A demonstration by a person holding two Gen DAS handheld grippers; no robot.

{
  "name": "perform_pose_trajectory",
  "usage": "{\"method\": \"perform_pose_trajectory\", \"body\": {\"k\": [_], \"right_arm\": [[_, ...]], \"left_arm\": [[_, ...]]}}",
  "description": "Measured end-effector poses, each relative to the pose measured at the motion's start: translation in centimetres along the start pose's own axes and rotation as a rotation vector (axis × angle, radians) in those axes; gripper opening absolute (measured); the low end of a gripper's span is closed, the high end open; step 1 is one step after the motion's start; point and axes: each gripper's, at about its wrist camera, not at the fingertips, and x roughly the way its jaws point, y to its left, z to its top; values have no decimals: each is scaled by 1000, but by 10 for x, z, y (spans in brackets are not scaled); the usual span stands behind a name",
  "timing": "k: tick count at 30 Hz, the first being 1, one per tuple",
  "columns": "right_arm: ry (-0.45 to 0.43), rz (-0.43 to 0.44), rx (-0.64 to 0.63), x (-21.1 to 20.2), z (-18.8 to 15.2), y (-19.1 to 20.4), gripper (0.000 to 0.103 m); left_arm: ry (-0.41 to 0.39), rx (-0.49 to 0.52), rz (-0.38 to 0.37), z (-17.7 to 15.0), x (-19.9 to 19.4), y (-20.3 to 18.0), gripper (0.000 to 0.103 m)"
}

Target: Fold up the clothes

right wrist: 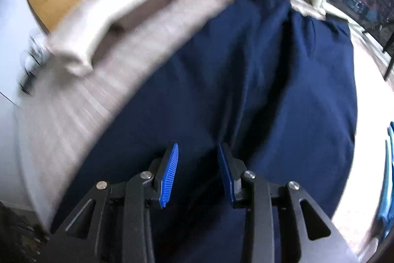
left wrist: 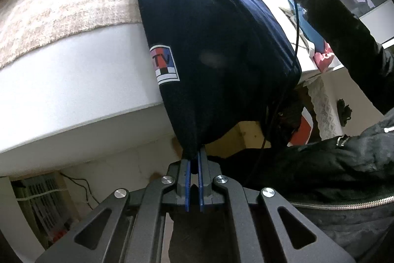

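The navy garment (left wrist: 216,46) drapes over the edge of the bed (left wrist: 73,80), part of it hanging down the side with a small red, white and blue patch (left wrist: 164,65) showing, the rest spread across the beige blanket (right wrist: 103,80). Your left gripper (left wrist: 195,159) is clenched on the hanging lower edge, so the cloth runs taut from the mattress down into its pads; that hold looks meant to let you lift the edge for a fold. Your right gripper (right wrist: 198,152) hovers over the spread part with its jaws apart and holding nothing, a ridge of fabric running between the fingertips. A folded cream stack (right wrist: 118,14) sits further up the bed, well apart from the garment.
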Motion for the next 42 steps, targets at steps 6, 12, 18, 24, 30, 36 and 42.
{"method": "perform_pose_trajectory", "body": {"k": [6, 12, 18, 24, 30, 36, 42], "right_arm": [[-148, 109, 290, -129, -93, -45, 58], [-128, 147, 570, -183, -274, -20, 64], [-23, 183, 615, -154, -335, 2, 64], [15, 213, 558, -117, -340, 2, 64], [26, 288, 495, -97, -333, 0, 64], [68, 324, 454, -91, -335, 8, 6], [-4, 278, 408, -139, -332, 10, 12]], "left_arm": [[-4, 41, 4, -10, -4, -1, 6], [-6, 60, -3, -6, -5, 3, 18], [-11, 86, -5, 0, -4, 7, 25], [10, 118, -32, 11, 5, 6, 30], [12, 112, -74, 16, 9, 6, 21], [0, 179, -78, 17, 3, -6, 0], [-54, 219, -101, 14, -29, -19, 2]]}}
